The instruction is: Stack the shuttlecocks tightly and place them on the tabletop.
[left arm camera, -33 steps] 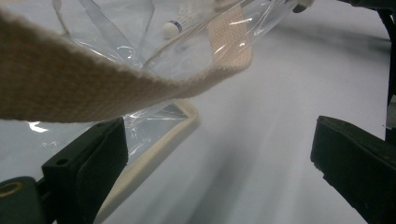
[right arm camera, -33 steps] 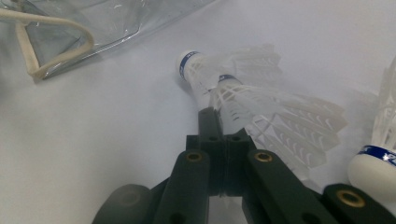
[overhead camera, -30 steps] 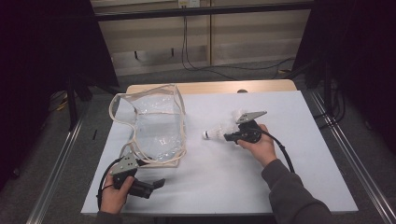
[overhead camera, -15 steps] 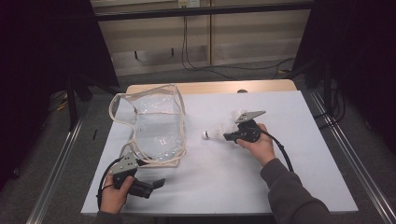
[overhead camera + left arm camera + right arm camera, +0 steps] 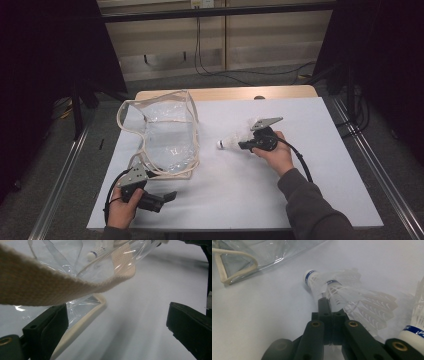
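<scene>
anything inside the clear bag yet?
The clear bag looks empty through its plastic: creases and glare, no shuttlecock. The right gripper is shut on a shuttlecock lying outside it. Folds and straps hide parts of the bag's interior.

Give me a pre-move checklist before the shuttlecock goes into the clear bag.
1. Right gripper shut on the white feathered shuttlecock: ok.
2. Left gripper holding the clear plastic bag with beige webbing trim: not ok, jaws open, nothing between them.
3. Bag mouth facing the shuttlecock: cannot tell.
4. White tabletop between shuttlecock and bag free of obstacles: ok.
5. Second blue-banded shuttlecock lying close beside the right gripper, may get knocked: not ok.
</scene>
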Motion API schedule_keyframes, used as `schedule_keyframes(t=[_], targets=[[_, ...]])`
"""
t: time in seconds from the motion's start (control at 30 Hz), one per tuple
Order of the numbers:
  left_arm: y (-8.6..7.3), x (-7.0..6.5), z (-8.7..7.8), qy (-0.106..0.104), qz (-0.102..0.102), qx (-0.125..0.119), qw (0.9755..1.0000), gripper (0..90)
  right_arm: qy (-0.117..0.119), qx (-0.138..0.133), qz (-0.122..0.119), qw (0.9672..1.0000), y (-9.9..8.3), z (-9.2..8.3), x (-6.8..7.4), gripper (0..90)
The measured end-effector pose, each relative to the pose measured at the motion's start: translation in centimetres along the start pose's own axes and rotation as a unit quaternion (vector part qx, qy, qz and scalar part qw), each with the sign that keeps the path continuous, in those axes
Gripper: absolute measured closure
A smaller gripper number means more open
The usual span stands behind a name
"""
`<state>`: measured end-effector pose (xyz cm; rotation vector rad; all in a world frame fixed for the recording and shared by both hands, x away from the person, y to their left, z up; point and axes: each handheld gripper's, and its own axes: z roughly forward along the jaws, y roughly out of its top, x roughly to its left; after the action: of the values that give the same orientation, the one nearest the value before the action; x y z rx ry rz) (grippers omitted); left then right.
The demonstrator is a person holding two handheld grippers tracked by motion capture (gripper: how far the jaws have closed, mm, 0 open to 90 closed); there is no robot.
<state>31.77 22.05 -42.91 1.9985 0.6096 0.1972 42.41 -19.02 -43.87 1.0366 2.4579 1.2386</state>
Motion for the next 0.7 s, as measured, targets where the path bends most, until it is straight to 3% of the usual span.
schedule_keyframes(t=[0.7], targets=[[0.0, 0.07, 0.03, 0.001, 0.002, 0.002, 1.0, 4.0, 0.011, -0.002, -0.003, 0.9999, 0.11, 0.38, 0.22, 89.3]])
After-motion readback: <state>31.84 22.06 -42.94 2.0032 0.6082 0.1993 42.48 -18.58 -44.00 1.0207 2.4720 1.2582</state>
